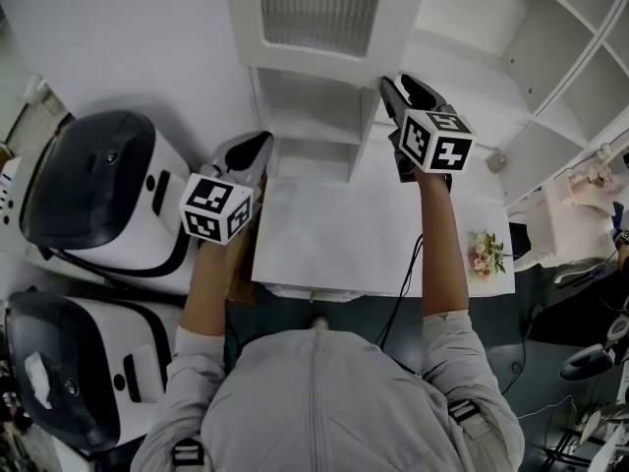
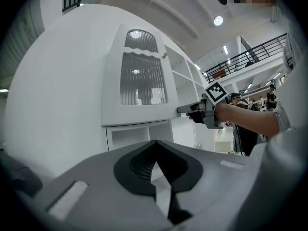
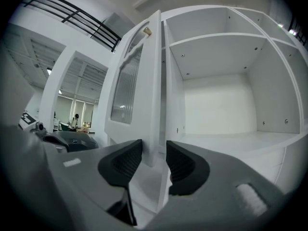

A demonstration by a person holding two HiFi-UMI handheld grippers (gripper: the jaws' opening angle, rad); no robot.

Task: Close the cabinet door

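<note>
The cabinet door (image 3: 144,85) stood swung out from the cabinet (image 3: 211,13). In the right gripper view it was seen almost edge-on: a tall white panel with ribbed glass, its long axis upright, and a small knob (image 3: 147,31) high on the edge that faced the camera. The low part of that edge lay straight ahead of the right gripper (image 3: 154,150), between its two fingers. The fingers stood wide, one on each side of the edge, and neither looked pressed against it, so the door was straddled, not held. The empty compartment (image 3: 216,105) opened to the right of the door in that view. Closing would probably mean swinging the edge toward that side, and the right hand was plainly the nearer one for it.

The left gripper (image 2: 156,146) was off on the glazed side, well apart from the door, its fingers drawn together with nothing between them. Its view gave what the right one could not: the door's full face, with the right gripper at its lower right edge. Only the head view showed both grippers over the white bench (image 1: 334,234), with two black-and-white machines (image 1: 98,185) to the left. Which side carried the hinges I could not tell.
</note>
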